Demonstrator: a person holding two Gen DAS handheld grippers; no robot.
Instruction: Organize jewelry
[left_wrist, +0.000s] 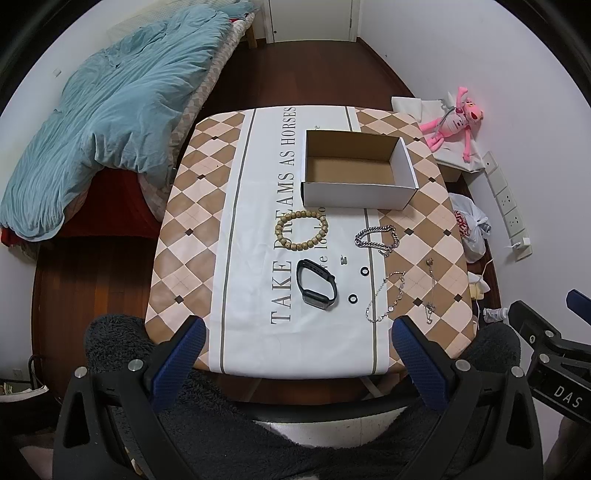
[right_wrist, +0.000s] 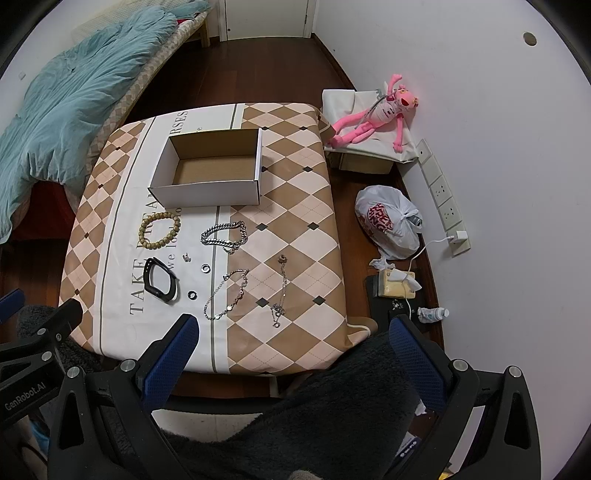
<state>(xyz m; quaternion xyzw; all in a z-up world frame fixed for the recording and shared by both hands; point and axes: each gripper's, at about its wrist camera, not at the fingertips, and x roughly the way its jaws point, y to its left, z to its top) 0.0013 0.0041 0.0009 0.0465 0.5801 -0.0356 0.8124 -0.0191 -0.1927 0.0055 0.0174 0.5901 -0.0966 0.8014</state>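
An open, empty cardboard box (left_wrist: 354, 181) (right_wrist: 207, 192) stands at the far side of the table. In front of it lie a wooden bead bracelet (left_wrist: 301, 229) (right_wrist: 160, 230), a thick silver chain bracelet (left_wrist: 376, 238) (right_wrist: 223, 236), a black smart band (left_wrist: 316, 288) (right_wrist: 161, 282), two small rings (left_wrist: 353, 298) (left_wrist: 364, 272), a small clip (left_wrist: 343, 260), a thin silver chain (left_wrist: 386, 295) (right_wrist: 227, 295) and a pendant necklace (left_wrist: 429, 291) (right_wrist: 280, 291). My left gripper (left_wrist: 299, 332) and right gripper (right_wrist: 293, 328) are open, empty, held above the table's near edge.
The table (left_wrist: 192, 206) has a checked cloth. A bed with a teal quilt (left_wrist: 110, 122) is at the left. At the right on the floor are a pink plush toy (right_wrist: 373, 110), a white plastic bag (right_wrist: 388, 221), a tissue pack (right_wrist: 395, 284) and a wall power strip (right_wrist: 443, 195).
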